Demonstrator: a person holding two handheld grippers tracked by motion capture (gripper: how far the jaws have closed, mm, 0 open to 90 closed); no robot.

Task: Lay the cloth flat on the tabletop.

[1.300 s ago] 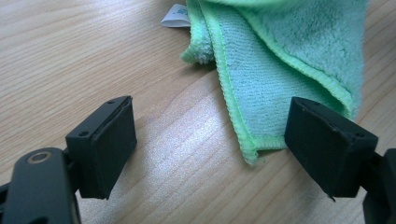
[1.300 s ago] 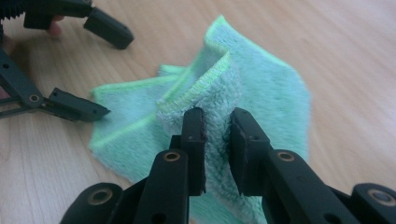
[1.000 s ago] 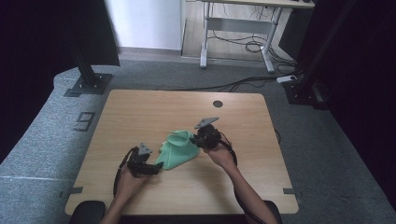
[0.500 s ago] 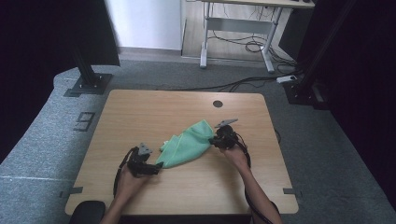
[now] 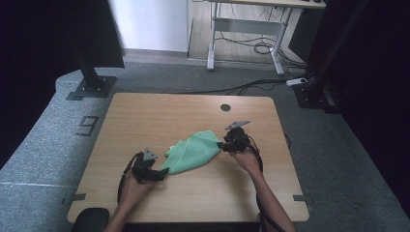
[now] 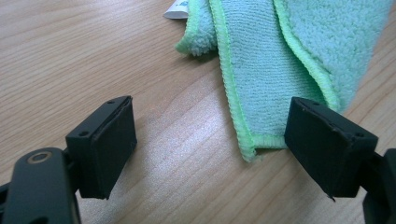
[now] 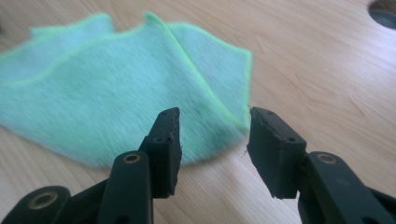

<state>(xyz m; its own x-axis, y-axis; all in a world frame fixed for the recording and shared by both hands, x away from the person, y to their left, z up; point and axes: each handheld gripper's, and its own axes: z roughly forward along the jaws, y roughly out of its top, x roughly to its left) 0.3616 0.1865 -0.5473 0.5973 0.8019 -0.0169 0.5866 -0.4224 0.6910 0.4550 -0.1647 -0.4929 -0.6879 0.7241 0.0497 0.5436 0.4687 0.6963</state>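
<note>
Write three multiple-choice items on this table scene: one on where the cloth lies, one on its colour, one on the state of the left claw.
1. Where does the mint-green microfibre cloth lie on the light wooden table?
A. between the two claws
B. over the round hole
C. at the far left corner

2. What colour is the cloth's stitched edge?
A. red
B. brighter green
C. black

3. How does the left claw stand?
A. shut on the cloth
B. shut on nothing
C. open, a cloth corner between its jaws

Answers: 1 A, since the high view shows the cloth stretched from the left claw to the right claw. 2 B, since a bright green hem runs along it in the left gripper view. 3 C, since the jaws stand wide apart there, with bare wood between them.
</note>
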